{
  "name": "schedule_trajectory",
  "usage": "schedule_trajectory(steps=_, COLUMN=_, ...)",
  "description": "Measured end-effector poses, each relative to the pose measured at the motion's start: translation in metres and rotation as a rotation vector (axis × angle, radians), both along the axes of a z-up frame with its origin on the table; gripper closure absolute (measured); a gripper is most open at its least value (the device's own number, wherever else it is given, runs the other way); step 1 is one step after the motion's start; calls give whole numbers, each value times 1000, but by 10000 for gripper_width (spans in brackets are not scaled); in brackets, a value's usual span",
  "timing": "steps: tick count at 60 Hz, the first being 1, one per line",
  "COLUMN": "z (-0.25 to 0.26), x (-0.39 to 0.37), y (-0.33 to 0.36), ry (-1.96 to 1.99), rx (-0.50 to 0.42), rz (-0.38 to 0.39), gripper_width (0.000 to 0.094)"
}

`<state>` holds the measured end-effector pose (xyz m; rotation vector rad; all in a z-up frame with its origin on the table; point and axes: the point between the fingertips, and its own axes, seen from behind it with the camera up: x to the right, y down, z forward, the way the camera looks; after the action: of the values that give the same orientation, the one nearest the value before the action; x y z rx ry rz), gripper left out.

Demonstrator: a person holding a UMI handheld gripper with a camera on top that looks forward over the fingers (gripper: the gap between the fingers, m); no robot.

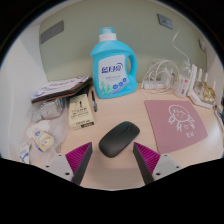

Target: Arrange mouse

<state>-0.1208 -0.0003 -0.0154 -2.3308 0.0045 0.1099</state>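
Clearly the gripper [112, 163] is lined up for a pick and not yet committed to one: its 2 fingers stand wide apart, holding nothing, with the magenta pads [78, 156] turned inward toward the gap, and the black mouse [119, 138] lies on the pale desk [115, 108] just ahead of that gap, a little toward 1 o'clock of its middle. The mouse rests on its own weight, its long axis slanted from about 7 o'clock up to 1 o'clock, so the fingers would meet its flanks at an angle; I judge that a small twist of the wrist would be needed before closing, or the smooth, rounded shell could squirt out sideways. Just beside the mouse at 2 o'clock sits the pink mouse mat [176, 120] with a white line drawing, free of other things, and since the task is to arrange the mouse, that mat reads as the likely destination. Beyond the mouse at 12 o'clock stands a blue detergent bottle [112, 68], upright with its label facing the camera, well apart from the fingers. At 10 o'clock lie a small paper tag [81, 113] with a dark pen [93, 100] next to it, and further out a loose pile of packets and papers [55, 93] that crowds the desk on that side. At 2 o'clock, past the mat, white cables and chargers [165, 72] are bunched together against the wall.
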Motion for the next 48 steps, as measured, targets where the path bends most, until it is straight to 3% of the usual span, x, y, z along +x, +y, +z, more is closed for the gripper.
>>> schedule_trajectory(steps=14, z=0, x=-4, y=49, ry=1, rx=-9, rz=-16, gripper_width=115)
schedule_trajectory(steps=21, z=-5, x=2, y=62, ry=-102, rx=-15, rz=-22, gripper_width=256)
schedule_trajectory(steps=26, z=-5, x=-8, y=65, ry=-99, rx=-5, rz=-1, gripper_width=450)
schedule_trajectory(steps=48, z=16, x=-8, y=63, ry=-120, rx=54, rz=95, gripper_width=573)
